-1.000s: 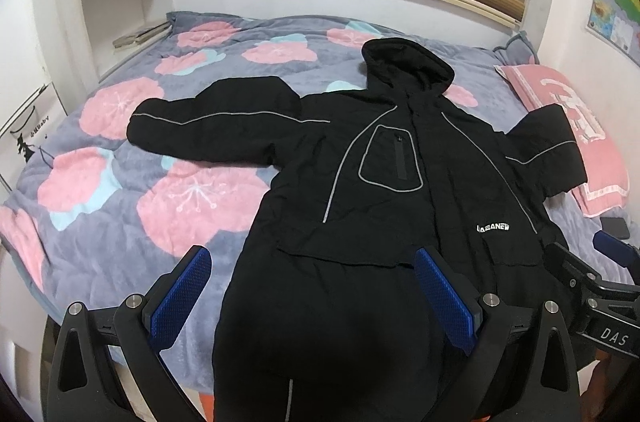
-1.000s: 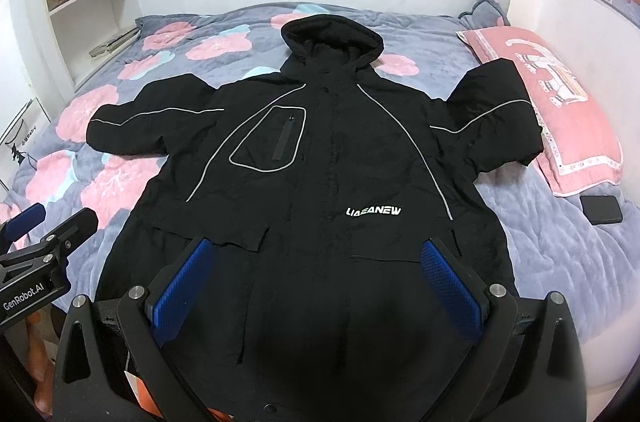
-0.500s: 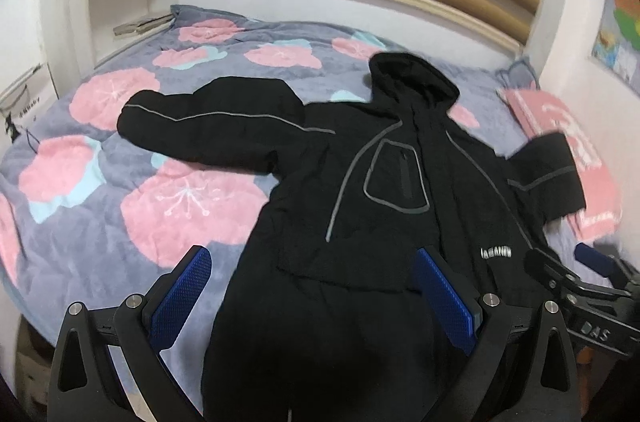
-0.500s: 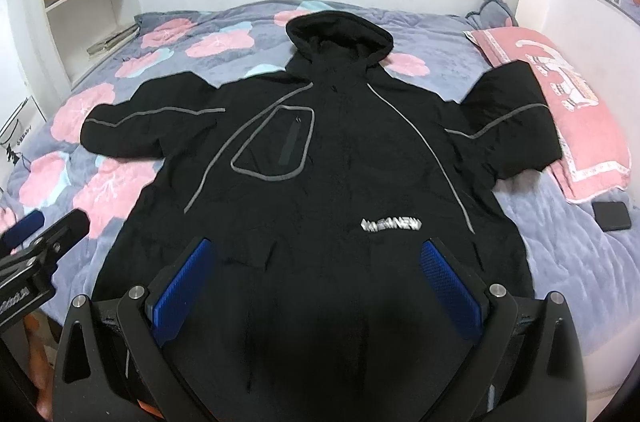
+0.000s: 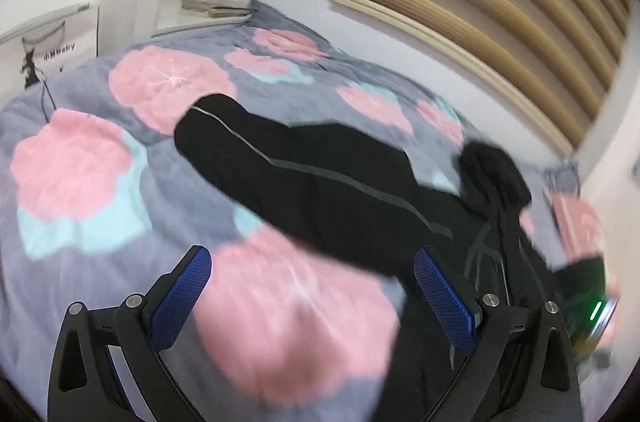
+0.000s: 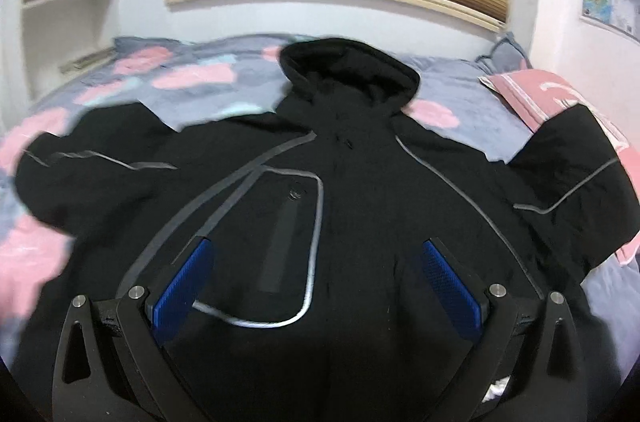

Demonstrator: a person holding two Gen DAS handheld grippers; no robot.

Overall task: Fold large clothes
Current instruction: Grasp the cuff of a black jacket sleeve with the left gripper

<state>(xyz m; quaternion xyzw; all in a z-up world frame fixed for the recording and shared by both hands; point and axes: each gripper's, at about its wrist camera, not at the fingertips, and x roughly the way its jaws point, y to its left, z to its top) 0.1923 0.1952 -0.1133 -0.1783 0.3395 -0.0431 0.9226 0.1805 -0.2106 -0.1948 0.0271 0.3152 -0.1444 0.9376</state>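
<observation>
Both grippers have swung forward and lower over the black hooded jacket (image 6: 352, 190), which lies spread flat, front up, on the grey bedspread with pink flowers (image 5: 80, 158). Now the left gripper (image 5: 312, 294) aims at the outstretched left sleeve (image 5: 288, 178), fingers spread wide and empty; the right gripper (image 6: 316, 286) hovers over the chest, likewise agape. Folding has probably not yet begun.

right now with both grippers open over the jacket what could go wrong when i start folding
1. The right sleeve lies over the pink pillow; folding it in may drag the pillow.
2. The left hand-held gripper points mostly at the floral blanket, so closing near the left sleeve might pinch blanket too.
3. The black hooded jacket looks bulky; the right hand-held gripper may catch only the top layer.
</observation>
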